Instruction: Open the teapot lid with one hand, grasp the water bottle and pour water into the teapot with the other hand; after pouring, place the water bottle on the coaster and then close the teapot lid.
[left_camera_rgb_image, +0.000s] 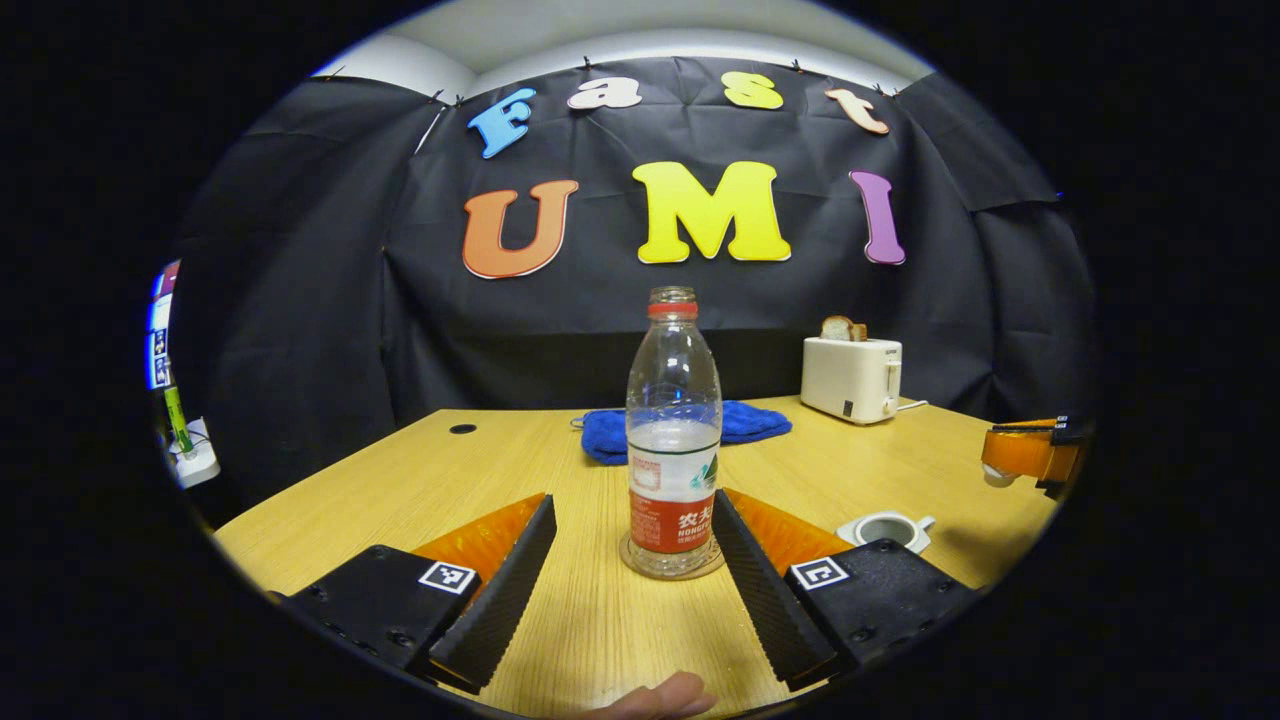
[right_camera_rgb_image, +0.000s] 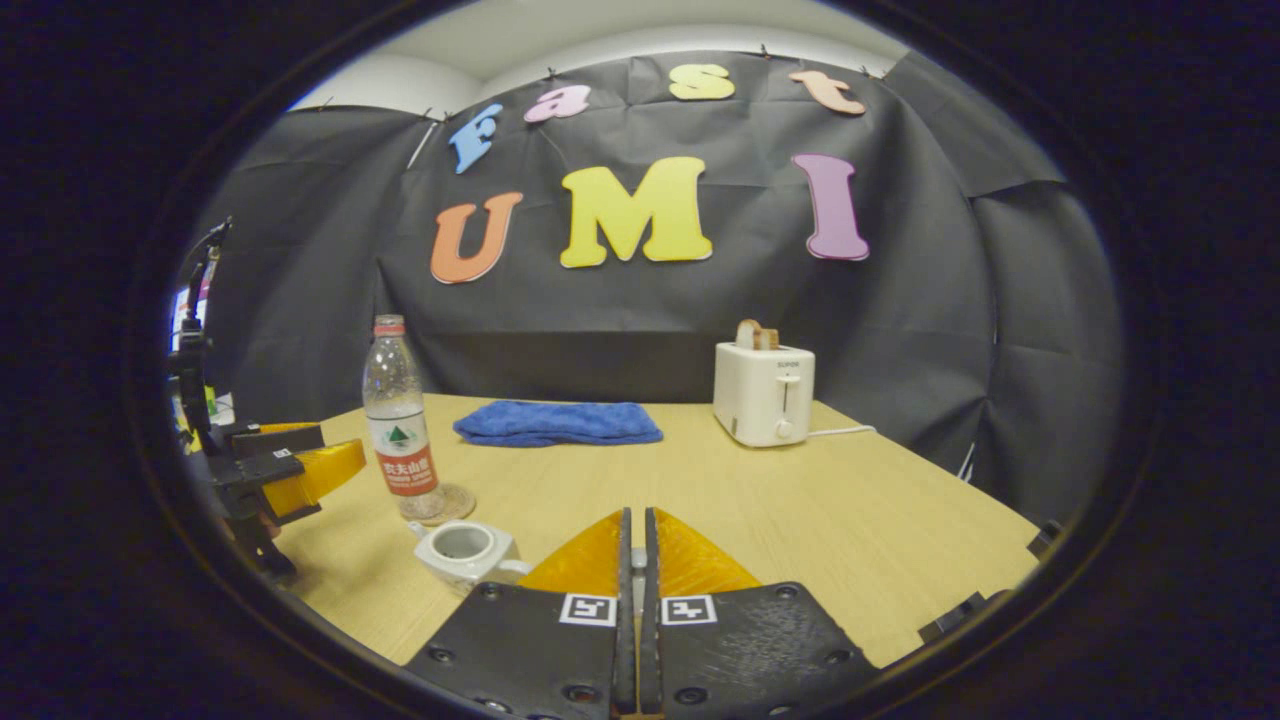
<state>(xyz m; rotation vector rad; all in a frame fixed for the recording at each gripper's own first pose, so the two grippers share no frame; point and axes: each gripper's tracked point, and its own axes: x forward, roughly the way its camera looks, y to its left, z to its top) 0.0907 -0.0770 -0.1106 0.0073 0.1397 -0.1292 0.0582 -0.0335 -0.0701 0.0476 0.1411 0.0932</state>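
Left hand-held gripper: fingers standing apart, flanking the water bottle, not touching
Right hand-held gripper: fingers pressing together
Water bottle: standing upright on coaster
Teapot: sitting lidless on bench

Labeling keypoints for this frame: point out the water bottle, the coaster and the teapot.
water bottle (left_camera_rgb_image: 673, 480): left gripper view, on its label.
coaster (right_camera_rgb_image: 458, 501): right gripper view, on the rim right of the bottle's base.
teapot (right_camera_rgb_image: 478, 562): right gripper view, on its white body below the open mouth.
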